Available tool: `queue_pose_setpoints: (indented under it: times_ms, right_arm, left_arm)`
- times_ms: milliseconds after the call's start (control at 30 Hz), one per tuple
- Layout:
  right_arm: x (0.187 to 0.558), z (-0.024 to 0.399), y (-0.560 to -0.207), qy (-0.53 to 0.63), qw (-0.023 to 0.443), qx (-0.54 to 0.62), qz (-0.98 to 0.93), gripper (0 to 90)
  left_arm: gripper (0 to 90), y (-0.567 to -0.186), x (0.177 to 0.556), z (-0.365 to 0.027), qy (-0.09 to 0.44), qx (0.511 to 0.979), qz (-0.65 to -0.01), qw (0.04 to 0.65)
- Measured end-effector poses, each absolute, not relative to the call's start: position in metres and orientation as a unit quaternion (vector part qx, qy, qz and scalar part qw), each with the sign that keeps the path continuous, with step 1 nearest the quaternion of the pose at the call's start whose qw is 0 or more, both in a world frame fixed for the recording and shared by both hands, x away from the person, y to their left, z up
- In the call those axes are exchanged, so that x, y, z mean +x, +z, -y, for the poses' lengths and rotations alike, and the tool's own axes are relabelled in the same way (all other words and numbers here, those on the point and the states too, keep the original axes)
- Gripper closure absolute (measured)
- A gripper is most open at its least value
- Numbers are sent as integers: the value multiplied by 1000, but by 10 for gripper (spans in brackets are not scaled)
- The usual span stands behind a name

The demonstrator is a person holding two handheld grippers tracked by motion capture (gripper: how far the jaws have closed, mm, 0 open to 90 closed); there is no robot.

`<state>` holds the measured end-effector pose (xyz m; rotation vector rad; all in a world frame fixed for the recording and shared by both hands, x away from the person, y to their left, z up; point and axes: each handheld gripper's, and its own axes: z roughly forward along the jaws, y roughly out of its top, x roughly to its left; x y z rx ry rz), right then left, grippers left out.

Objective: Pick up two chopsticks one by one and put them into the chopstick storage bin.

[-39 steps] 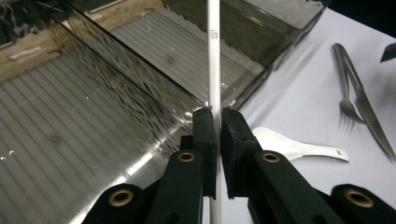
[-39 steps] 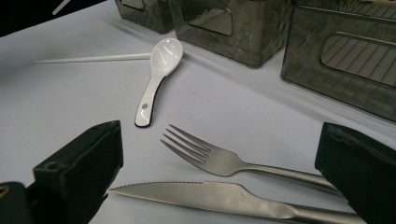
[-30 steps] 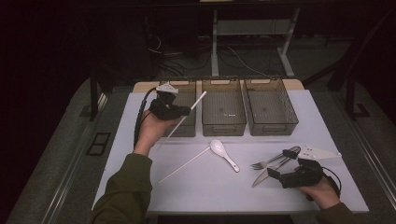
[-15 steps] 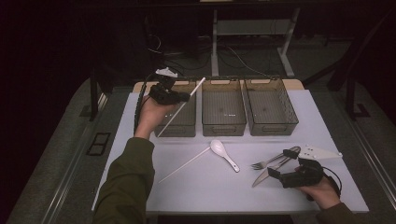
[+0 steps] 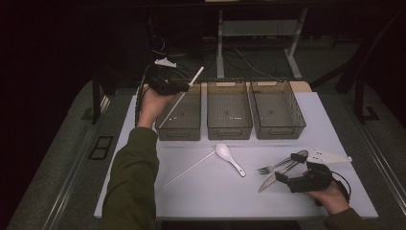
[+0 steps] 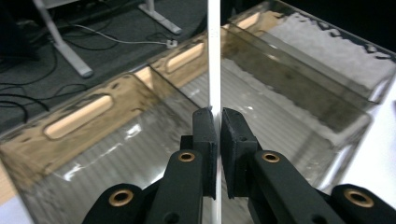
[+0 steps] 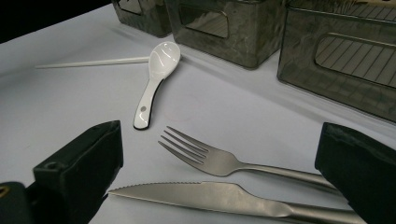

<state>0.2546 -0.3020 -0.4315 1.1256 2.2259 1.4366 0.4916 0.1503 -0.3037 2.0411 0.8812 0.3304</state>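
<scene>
High view: left claw [image 5: 184, 86] raised over bin [image 5: 179, 125], pinching chopstick [image 5: 180, 98].

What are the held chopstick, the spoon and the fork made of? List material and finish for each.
Chopstick, clamped in the left gripper: plain white, matte, probably plastic or melamine; evenly coloured, no grain.
Spoon: glossy white, ceramic or melamine by its bright highlights, with a dark edge at the handle end.
Fork: bare metal, likely stainless steel; grey brushed sheen with soft reflections.
</scene>
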Motion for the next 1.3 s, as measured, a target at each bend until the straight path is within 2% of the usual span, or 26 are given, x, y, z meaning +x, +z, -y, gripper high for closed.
queue_pose_setpoints:
  times_ms: [200,700,1300]
  right_arm:
    - [255,302,-432,495,131,387,-766,10]
    - [255,302,-432,496,132,387,-766,11]
    - [254,302,-431,496,130,388,-766,11]
  left_arm:
    - [838,-314,497,-161,153,809,-358,440]
    - [837,-360,499,-173,128,810,-395,415]
    - [827,-371,502,-165,142,807,-415,396]
